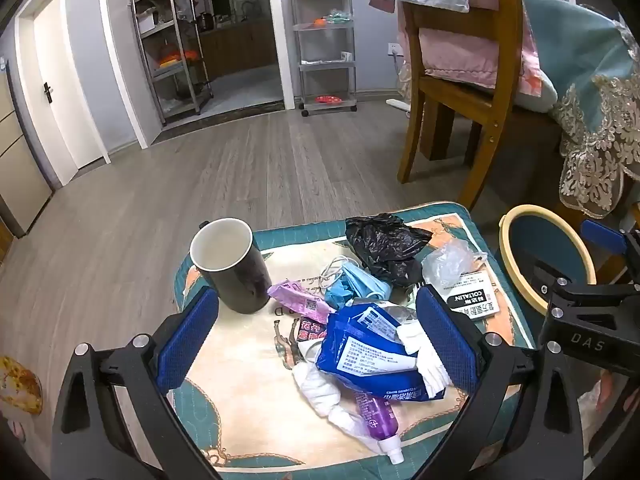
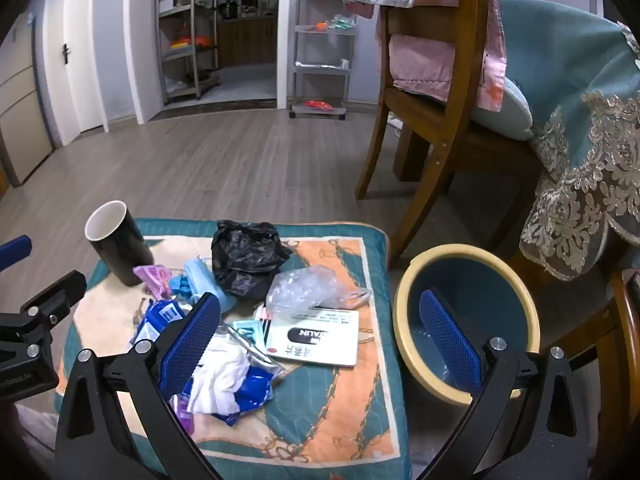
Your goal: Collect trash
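A pile of trash lies on a cushioned stool: a blue wipes packet, white tissues, a purple tube, a pink wrapper, a blue face mask, a black plastic bag, a clear plastic bag and a white medicine box. My left gripper is open and empty, its fingers on either side of the blue packet. My right gripper is open and empty above the medicine box. A blue bin with a yellow rim stands right of the stool.
A black mug with a white inside stands upright at the stool's far left. A wooden chair with pink cloth stands behind the stool. A table with a teal lace cloth is at the right. Wooden floor lies beyond.
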Available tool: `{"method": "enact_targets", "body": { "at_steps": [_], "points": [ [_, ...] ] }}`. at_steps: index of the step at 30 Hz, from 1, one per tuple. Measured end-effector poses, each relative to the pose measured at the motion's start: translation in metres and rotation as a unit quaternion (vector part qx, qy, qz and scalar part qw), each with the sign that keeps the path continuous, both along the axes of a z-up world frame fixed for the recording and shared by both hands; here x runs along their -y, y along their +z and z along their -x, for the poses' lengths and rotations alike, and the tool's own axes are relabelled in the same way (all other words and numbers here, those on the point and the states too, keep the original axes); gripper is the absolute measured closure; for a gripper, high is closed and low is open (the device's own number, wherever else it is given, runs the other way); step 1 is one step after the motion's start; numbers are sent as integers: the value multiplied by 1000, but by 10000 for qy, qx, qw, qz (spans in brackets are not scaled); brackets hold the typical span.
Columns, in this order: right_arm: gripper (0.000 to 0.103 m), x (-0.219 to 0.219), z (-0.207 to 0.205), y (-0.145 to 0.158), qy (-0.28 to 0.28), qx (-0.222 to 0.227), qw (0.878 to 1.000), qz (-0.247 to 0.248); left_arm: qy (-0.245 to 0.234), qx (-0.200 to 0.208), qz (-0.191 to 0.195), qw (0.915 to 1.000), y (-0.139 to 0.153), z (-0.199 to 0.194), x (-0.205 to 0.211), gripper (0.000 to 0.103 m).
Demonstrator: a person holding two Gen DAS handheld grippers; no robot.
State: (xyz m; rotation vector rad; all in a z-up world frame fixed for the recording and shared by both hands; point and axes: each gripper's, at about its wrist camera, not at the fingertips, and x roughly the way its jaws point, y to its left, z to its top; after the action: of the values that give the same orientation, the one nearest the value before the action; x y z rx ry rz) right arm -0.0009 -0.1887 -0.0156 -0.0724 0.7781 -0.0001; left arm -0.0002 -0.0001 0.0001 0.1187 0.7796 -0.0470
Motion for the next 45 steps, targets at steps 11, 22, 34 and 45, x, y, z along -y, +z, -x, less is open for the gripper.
{"method": "enact_targets", "body": {
  "at_steps": [11,22,34,45],
  "points": [
    [4,0,0,0,-1,1,10000,10,0,-21,16,10000,0,0,0,6],
    [4,0,0,0,-4,-5,10000,18,-10,-29,0,10000,0,0,1,6],
    [4,0,0,0,-5,2,10000,15,-7,-19,-15,10000,-4,-1,-2,6],
    [4,0,0,1,-8,3,10000,14,-20,-7,-58,10000,-1,-2,-3,6]
  ]
}}
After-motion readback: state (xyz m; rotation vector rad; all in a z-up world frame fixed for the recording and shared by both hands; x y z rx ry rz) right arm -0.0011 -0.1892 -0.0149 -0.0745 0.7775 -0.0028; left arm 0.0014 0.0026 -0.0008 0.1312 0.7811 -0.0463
